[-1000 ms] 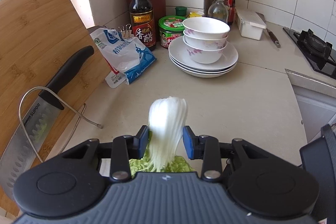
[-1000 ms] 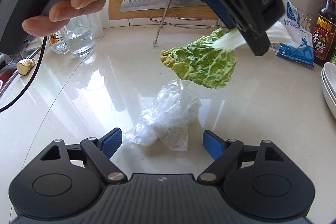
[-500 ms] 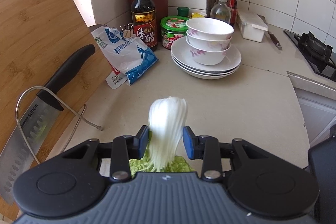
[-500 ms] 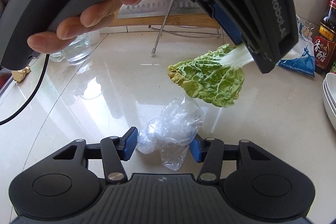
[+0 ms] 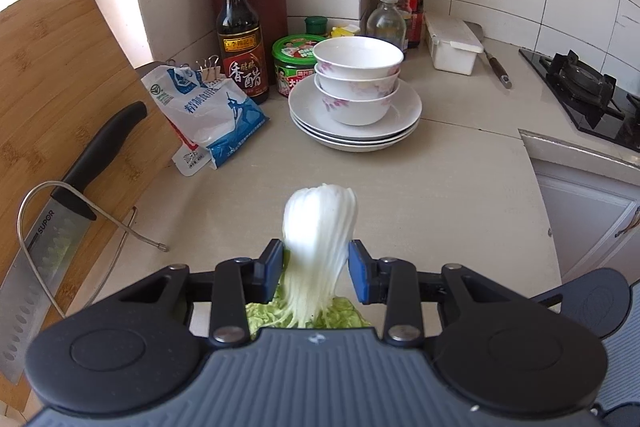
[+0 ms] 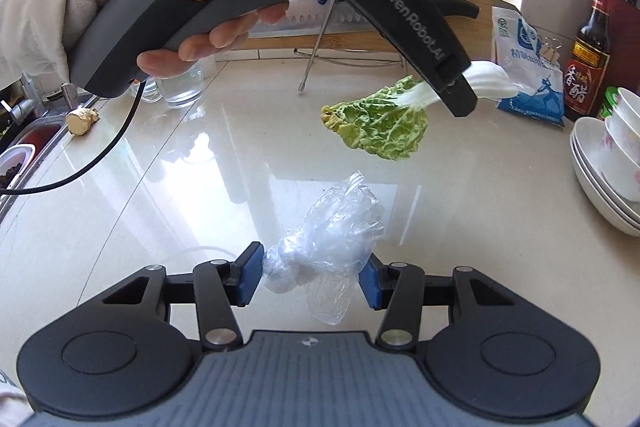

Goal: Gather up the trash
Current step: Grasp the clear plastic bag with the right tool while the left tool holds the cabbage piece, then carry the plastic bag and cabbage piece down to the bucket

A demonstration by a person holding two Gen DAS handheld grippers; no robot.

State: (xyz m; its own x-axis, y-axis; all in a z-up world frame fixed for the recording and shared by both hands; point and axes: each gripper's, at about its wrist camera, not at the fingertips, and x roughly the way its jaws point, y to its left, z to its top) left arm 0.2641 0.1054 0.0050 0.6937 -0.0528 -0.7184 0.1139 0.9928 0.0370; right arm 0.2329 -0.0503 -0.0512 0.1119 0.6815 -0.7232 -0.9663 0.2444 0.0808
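Leaf [image 6: 380,125] clamped by its white stalk in left claw [image 5: 316,273], aloft at 1 o'clock of wrap [image 6: 328,243]; right claw [image 6: 310,277] grips wrap above desk [image 6: 160,195].

We are seeing the glossy tabletop [image 6: 168,195] carrying stacked plates [image 5: 354,115], a vinegar bottle [image 5: 238,35], a salt bag [image 5: 208,115] and a water glass [image 6: 182,87].

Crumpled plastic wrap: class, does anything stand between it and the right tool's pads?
Nothing visible does. The crumpled plastic wrap already sits directly between the right tool pads, which touch it on both sides; the cabbage leaf hangs apart, in the left tool.
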